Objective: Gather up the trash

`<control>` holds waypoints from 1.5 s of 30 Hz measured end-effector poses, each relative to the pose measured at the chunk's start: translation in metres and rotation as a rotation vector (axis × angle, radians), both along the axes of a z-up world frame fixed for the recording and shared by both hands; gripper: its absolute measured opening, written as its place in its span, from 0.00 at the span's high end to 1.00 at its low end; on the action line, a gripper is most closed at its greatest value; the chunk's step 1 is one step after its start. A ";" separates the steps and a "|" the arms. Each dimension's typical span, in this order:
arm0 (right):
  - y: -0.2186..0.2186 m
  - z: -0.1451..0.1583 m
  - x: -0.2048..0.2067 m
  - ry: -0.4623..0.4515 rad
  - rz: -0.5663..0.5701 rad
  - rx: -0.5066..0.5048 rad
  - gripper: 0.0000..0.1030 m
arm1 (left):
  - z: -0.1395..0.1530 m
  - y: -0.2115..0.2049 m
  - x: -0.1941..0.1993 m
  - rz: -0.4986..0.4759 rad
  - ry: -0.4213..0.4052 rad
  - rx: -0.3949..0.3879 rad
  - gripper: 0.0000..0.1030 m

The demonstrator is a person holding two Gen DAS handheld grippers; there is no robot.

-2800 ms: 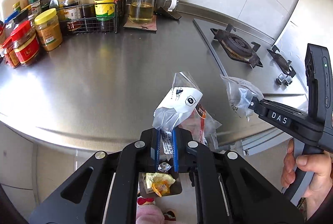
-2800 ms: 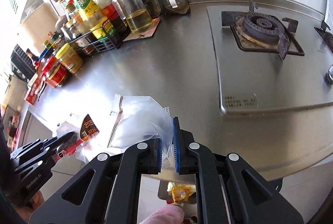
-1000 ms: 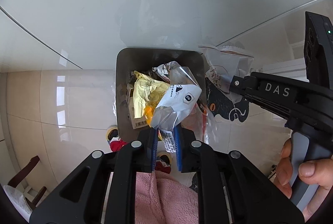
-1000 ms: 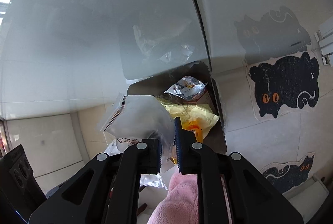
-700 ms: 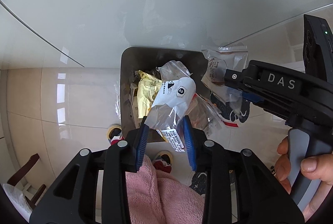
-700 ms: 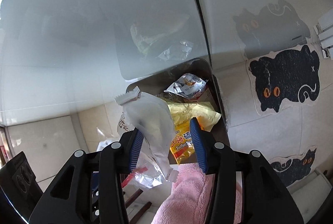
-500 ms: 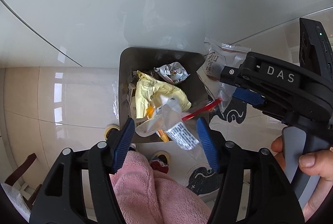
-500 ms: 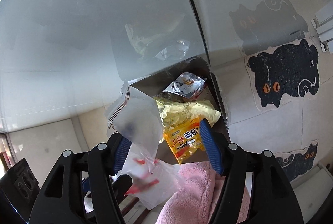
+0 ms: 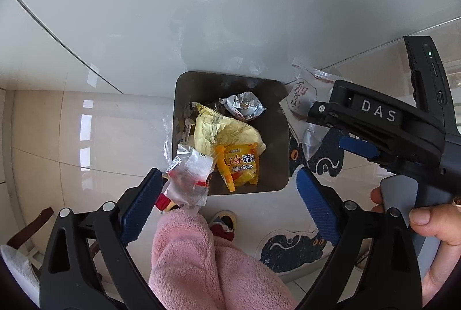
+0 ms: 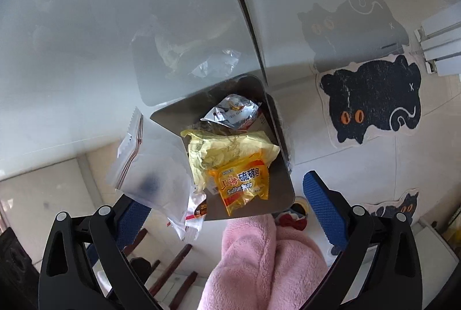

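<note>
A grey floor bin (image 9: 278, 163) holds a yellow soap packet (image 9: 239, 164), crumpled yellow plastic (image 9: 219, 128) and a silver wrapper (image 9: 242, 105). My left gripper (image 9: 229, 180) hangs over it, jaws opening; a clear wrapper (image 9: 188, 174) drops free beside its left finger. My right gripper (image 10: 224, 194) is above the same bin (image 10: 278, 174), jaws opening wide. A frosted zip bag (image 10: 149, 166) clings to its left pad (image 10: 132, 215), and the other pad is far off it. In the left wrist view that bag (image 9: 302, 96) hangs at the right gripper (image 9: 331, 131).
White cabinet fronts (image 9: 201, 7) stand right behind the bin. Black cat-shaped mats (image 10: 371, 99) lie on the tiled floor to the right. Pink fleece clothing (image 9: 201, 261) fills the near side below both grippers. A hand (image 9: 432, 226) holds the right gripper's handle. Wooden chair legs (image 10: 173, 266) are at lower left.
Both grippers went from the steel counter to above the floor bin. Their jaws spread from shut to wide. The left's wrapper dropped away; the right's bag hangs loose.
</note>
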State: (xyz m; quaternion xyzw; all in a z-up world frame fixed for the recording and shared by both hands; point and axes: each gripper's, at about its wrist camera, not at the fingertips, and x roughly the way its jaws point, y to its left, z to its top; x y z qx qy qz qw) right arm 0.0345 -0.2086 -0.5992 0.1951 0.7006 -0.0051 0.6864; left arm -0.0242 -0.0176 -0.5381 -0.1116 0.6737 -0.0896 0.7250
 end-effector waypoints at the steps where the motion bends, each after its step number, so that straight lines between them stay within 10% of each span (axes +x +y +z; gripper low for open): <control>1: -0.001 0.002 -0.001 -0.004 -0.001 0.002 0.03 | 0.001 0.000 -0.001 0.001 -0.002 0.000 0.14; 22: 0.014 0.031 -0.016 -0.154 0.245 -0.164 0.03 | 0.014 0.023 -0.017 0.081 0.000 0.016 0.11; 34: -0.007 -0.004 -0.020 0.001 -0.045 0.253 0.03 | 0.012 0.035 -0.019 0.121 -0.016 -0.006 0.11; 45: -0.013 0.004 -0.021 0.019 -0.087 0.279 0.03 | 0.018 0.009 -0.004 0.060 -0.050 -0.052 0.11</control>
